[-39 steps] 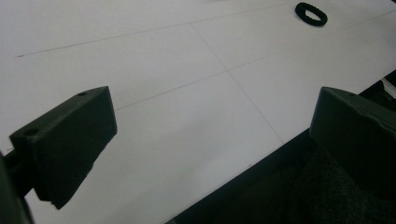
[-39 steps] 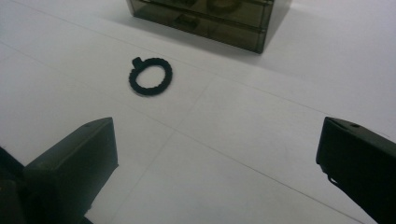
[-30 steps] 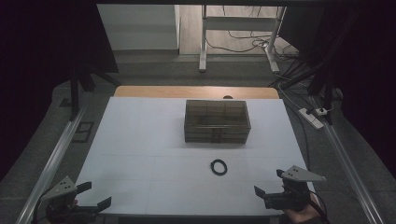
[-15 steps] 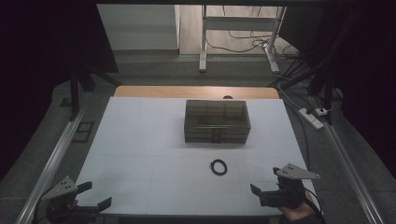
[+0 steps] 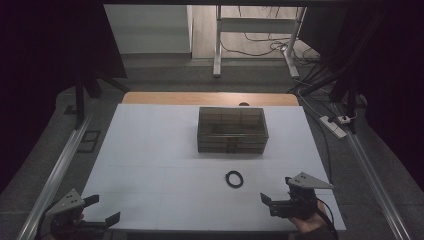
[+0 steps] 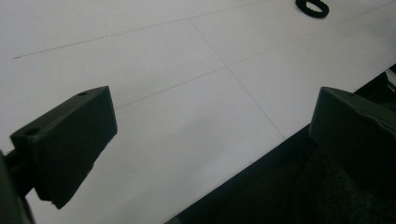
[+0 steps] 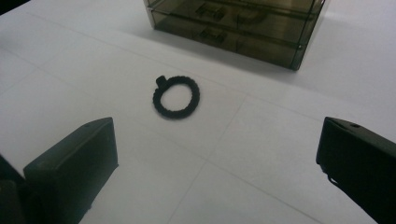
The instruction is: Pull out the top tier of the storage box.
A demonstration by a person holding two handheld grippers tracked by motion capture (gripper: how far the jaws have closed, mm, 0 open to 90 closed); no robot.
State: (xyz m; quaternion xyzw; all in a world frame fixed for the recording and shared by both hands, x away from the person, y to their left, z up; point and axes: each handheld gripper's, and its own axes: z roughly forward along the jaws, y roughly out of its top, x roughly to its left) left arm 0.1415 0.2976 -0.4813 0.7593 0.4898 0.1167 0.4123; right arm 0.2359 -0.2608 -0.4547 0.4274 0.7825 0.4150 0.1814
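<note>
A black braided ring [image 5: 234, 178] lies flat on the white table sheet [image 5: 150, 145], in front of a smoked see-through drawer box [image 5: 232, 130]. My right gripper [image 5: 276, 191] stands open near the table's front right, a short way right of the ring and nearer the person. In the right gripper view the ring [image 7: 176, 96] lies ahead between the wide-apart jaws of the right gripper [image 7: 217, 144], with the drawer box [image 7: 238, 23] behind it. My left gripper [image 5: 106, 209] is open at the front left corner. In the left gripper view the left gripper [image 6: 215, 121] hangs over the table's edge, with the ring [image 6: 312, 7] far off.
A wooden strip [image 5: 210, 98] runs along the table's far edge. Metal rails [image 5: 60, 165] flank both sides. A power strip [image 5: 334, 126] and cables lie on the floor at the right. A table leg [image 5: 217, 45] stands beyond the far edge.
My right gripper has shifted left, closer to the ring, still open. The left gripper, ring and box have not moved.
</note>
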